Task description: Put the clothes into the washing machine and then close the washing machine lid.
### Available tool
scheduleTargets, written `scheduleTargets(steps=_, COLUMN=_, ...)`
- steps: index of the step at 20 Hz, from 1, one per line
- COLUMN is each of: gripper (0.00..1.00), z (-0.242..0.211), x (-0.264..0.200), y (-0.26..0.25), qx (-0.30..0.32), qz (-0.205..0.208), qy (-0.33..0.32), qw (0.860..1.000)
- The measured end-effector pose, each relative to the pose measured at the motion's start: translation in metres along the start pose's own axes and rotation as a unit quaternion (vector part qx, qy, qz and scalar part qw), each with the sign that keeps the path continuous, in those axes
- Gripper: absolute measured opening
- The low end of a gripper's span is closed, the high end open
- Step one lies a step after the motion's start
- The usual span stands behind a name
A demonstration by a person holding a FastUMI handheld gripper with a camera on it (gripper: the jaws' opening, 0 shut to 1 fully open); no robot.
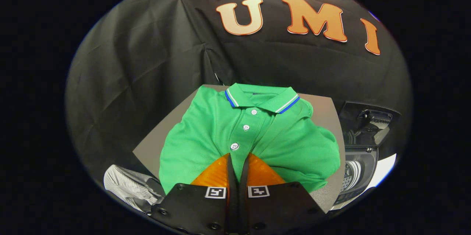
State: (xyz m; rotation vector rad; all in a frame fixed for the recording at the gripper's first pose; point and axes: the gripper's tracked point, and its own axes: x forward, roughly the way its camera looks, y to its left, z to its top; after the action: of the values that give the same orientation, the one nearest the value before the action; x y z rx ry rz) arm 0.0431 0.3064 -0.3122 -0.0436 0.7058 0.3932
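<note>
The gripper (238, 155) has its 2 fingers pressed together, tips nearly touching, with nothing caught between them; they rest over the lower placket of a green polo shirt (287, 143). The shirt lies folded, collar toward the booth wall, buttons up, covering most of a grey table (323, 108). Off the table's near left corner sits a striped grey garment (127, 187). Past the table's right edge stands the washing machine (358, 170), its dark lid (368, 122) raised and drum visible.
</note>
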Motion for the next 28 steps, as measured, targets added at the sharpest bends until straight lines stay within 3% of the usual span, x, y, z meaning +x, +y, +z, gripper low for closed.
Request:
scheduleTargets(steps=7, gripper=0.08, z=0.052, x=-0.050, y=0.002, qx=-0.003, qz=0.012, qy=-0.053, qw=0.999)
scheduleTargets(steps=14, gripper=0.08, z=0.091, x=-0.105, y=-0.030, qx=0.016, qz=0.003, qy=-0.106, qw=0.994)
scheduleTargets(steps=28, gripper=0.08, z=0.126, x=-0.182, y=-0.151, qx=0.053, qz=-0.061, qy=-0.168, qw=0.982)
